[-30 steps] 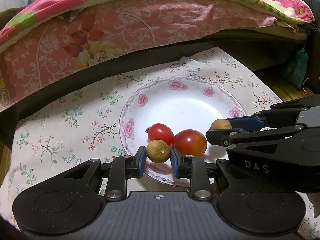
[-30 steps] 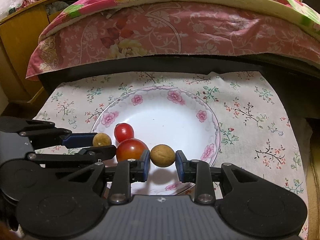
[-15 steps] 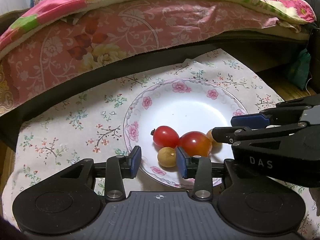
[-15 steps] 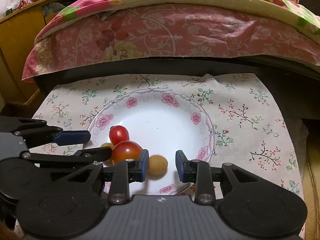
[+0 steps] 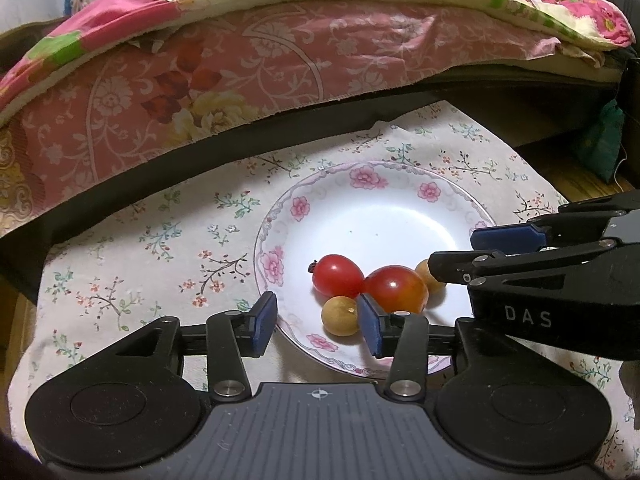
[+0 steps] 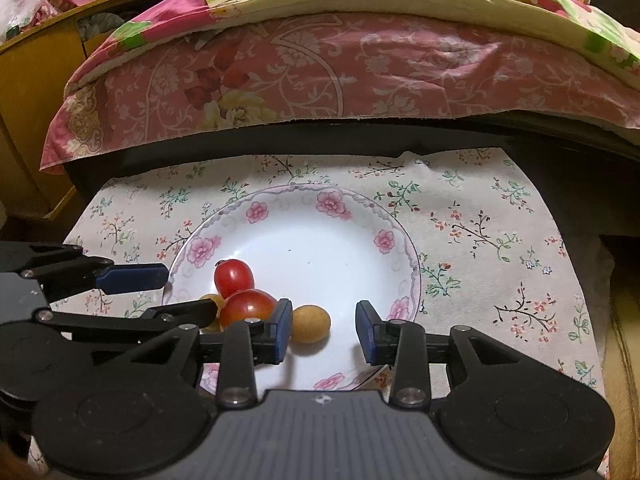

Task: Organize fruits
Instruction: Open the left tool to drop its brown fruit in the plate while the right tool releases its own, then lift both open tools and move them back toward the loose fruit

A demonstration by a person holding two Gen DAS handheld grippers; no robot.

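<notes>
White plate holds two tomatoes and two longans.

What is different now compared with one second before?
Both grippers have just been opening. The left gripper let go of one tan fruit, the right gripper the other; both now lie on the plate. The two tomatoes stayed.

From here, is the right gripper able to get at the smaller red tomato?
Probably not directly: the right gripper sits open low at the plate, and the larger tomato lies between it and the smaller tomato.
</notes>
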